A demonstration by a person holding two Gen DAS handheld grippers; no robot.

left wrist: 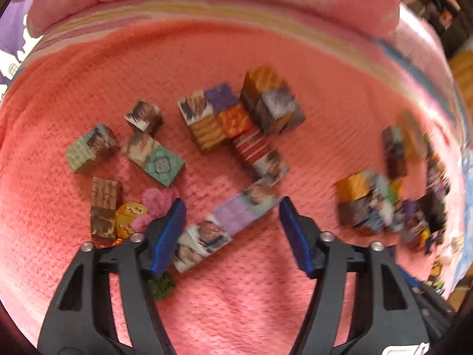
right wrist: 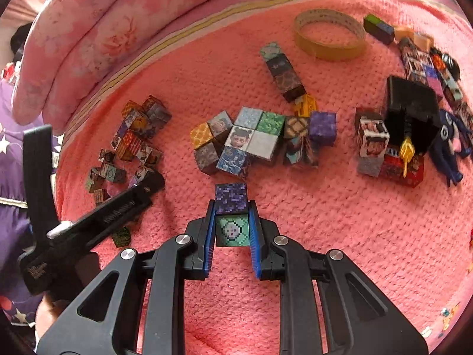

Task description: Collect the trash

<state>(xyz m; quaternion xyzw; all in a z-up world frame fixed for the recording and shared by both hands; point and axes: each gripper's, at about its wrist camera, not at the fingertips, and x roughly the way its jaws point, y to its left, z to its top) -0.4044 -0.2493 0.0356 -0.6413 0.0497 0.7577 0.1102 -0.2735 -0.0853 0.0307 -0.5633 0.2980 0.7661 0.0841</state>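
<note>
Many small printed cubes lie scattered on a pink knitted blanket. In the left wrist view my left gripper is open, and a row of joined cubes lies diagonally between its blue pads. A pink fuzzy scrap and a yellow piece sit just left of the left finger. In the right wrist view my right gripper is shut on a cube block with a purple top and a green face. The left gripper's black body reaches in from the left toward a cube pile.
A tape roll lies at the back. A cube cluster sits mid-blanket, with a black box, a yellow toy hand and a dark blue figure at right. A pink floral quilt borders the back left.
</note>
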